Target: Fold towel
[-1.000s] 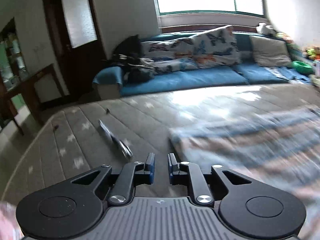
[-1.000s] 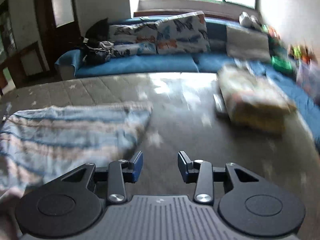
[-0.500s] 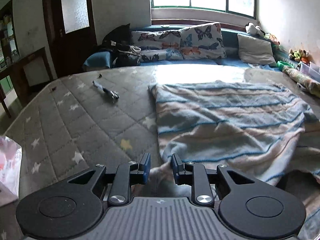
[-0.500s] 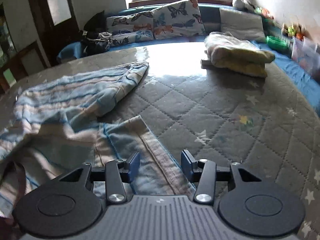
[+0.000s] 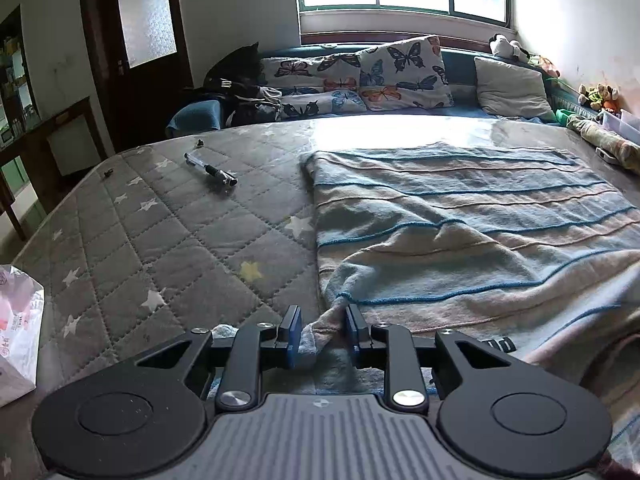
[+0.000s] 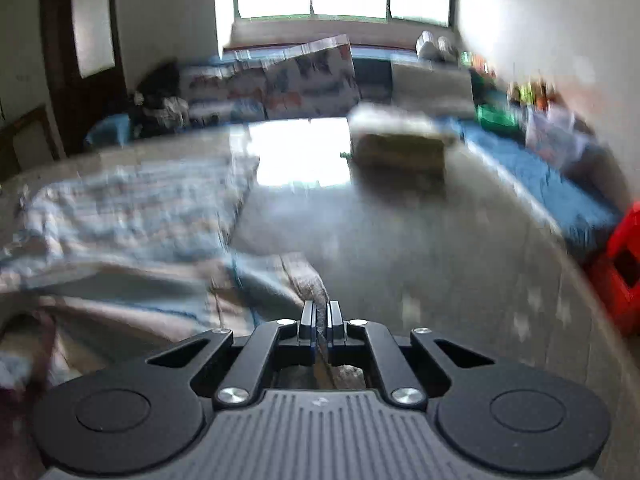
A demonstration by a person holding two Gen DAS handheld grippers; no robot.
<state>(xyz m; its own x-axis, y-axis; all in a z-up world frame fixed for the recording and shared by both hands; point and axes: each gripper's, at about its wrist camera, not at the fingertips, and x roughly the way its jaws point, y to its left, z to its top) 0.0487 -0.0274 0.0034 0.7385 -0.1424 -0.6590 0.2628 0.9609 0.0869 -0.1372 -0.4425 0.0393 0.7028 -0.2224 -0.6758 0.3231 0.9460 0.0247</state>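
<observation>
At the bottom centre of the left wrist frame, the left gripper (image 5: 322, 334) is standing with its jaws partly apart, and a bunched corner of the striped towel (image 5: 460, 240) is lying in the gap between them. The cloth is touching the blue pad of the left-hand finger; whether the other finger is pressing it I cannot tell, so the grip itself is unclear. From that corner the towel is spreading up and to the right across the frame, lying mostly flat on the grey quilted mattress (image 5: 172, 240), with creases near the lower right. A pen-like object (image 5: 211, 169) is lying on the mattress in the upper left part of the frame, well apart from the towel, and a white plastic bag (image 5: 16, 328) is showing at the left edge.

At the bottom centre of the right wrist frame, which is blurred, the right gripper (image 6: 321, 320) is clenching a thin fold of the towel (image 6: 132, 216), its jaws nearly closed with only the cloth between them. The towel is running from the fingers up and to the left, filling the left half of the frame. A folded cloth bundle (image 6: 400, 144) is sitting on the mattress (image 6: 400, 248) in the upper right of centre, well apart from the towel.
</observation>
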